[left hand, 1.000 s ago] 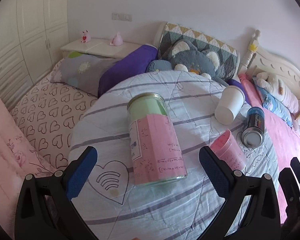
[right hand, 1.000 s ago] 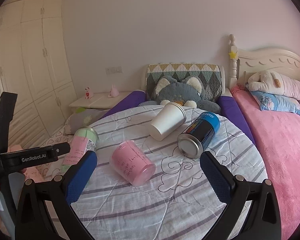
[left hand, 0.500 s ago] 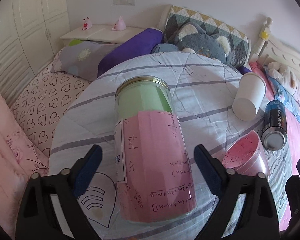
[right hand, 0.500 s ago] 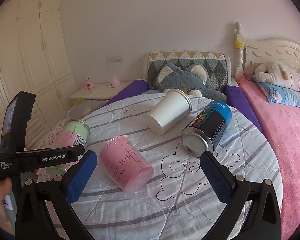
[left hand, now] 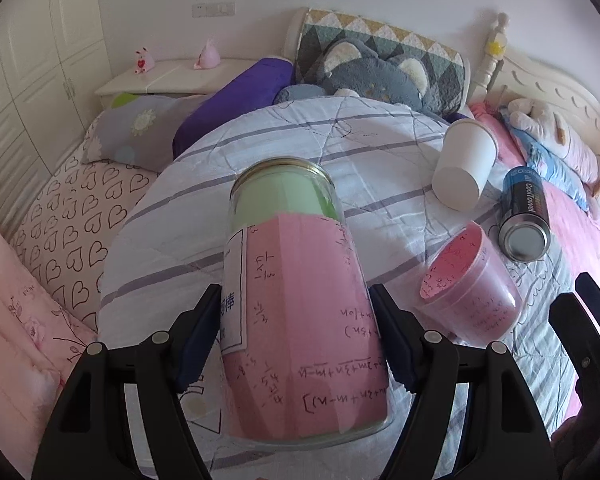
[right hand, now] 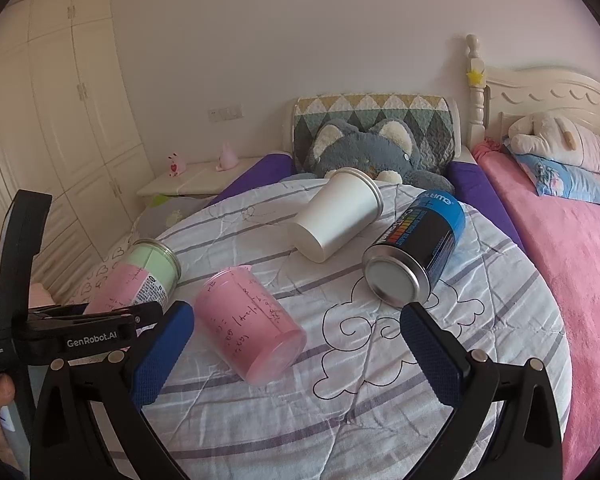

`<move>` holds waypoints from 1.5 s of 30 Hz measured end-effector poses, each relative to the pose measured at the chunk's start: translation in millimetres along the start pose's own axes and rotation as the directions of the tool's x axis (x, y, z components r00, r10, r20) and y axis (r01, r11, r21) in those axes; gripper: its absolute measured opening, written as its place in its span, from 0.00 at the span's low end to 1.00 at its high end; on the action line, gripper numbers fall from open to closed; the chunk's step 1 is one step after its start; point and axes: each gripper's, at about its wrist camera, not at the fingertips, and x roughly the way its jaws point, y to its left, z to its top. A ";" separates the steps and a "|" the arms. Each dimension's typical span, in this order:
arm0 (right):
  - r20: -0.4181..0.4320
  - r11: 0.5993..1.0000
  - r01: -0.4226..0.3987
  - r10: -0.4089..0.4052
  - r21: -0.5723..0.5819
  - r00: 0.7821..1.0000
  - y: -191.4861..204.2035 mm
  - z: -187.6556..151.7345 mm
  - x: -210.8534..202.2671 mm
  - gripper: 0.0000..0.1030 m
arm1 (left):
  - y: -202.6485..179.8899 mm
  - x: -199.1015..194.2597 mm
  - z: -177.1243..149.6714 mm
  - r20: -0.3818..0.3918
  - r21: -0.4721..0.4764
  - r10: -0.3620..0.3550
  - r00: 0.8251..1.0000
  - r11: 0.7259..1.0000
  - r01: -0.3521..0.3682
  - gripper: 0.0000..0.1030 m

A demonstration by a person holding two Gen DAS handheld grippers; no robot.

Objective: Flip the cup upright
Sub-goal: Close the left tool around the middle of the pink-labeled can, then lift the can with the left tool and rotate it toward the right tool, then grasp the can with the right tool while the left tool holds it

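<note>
A glass jar [left hand: 300, 300] with pink and green paper inside lies on its side on the round cloth-covered table [left hand: 372, 152], its mouth pointing away. My left gripper [left hand: 296, 324] is shut on the jar, a pad against each side. The jar also shows in the right wrist view [right hand: 140, 284], with the left gripper's body over it. A pink plastic cup [right hand: 248, 324] lies on its side just right of the jar. My right gripper [right hand: 296, 344] is open and empty, low over the table's near edge, behind the pink cup.
A white paper cup [right hand: 336, 220] and a blue and black can [right hand: 416, 252] lie on their sides farther back. Beds with pillows and plush toys surround the table. A white nightstand [right hand: 196, 180] stands at the back left.
My left gripper has moved forward around the jar and closed its fingers onto the jar's sides. My right gripper has crept slightly closer to the table.
</note>
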 end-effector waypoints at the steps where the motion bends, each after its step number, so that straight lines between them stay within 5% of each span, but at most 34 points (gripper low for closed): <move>1: 0.005 1.000 0.002 -0.002 0.002 1.000 0.2 0.0 -2.4 1.00 | -0.5 -4.9 -1.7 0.008 0.006 0.000 1.000 1.000 0.000 0.71; 18: 0.033 0.997 0.032 -0.035 0.070 0.999 -14.5 -19.9 -52.9 1.00 | -29.8 -66.1 -51.0 0.076 0.151 -0.071 0.995 0.987 0.059 0.69; 31: 0.005 0.976 0.118 -0.121 0.181 0.993 -58.4 -47.7 -82.6 1.00 | -99.5 -79.0 -89.7 0.071 0.319 -0.241 0.968 0.925 0.207 0.69; 35: -0.002 0.967 0.134 -0.137 0.216 0.991 -69.0 -50.2 -84.3 1.00 | -114.3 -76.4 -95.4 0.101 0.373 -0.251 0.963 0.906 0.198 0.69; 45: -0.099 0.947 0.110 -0.084 0.302 0.992 -69.9 -56.4 -64.0 1.00 | -104.7 -65.1 -94.1 0.053 0.388 -0.301 0.952 0.885 0.258 0.75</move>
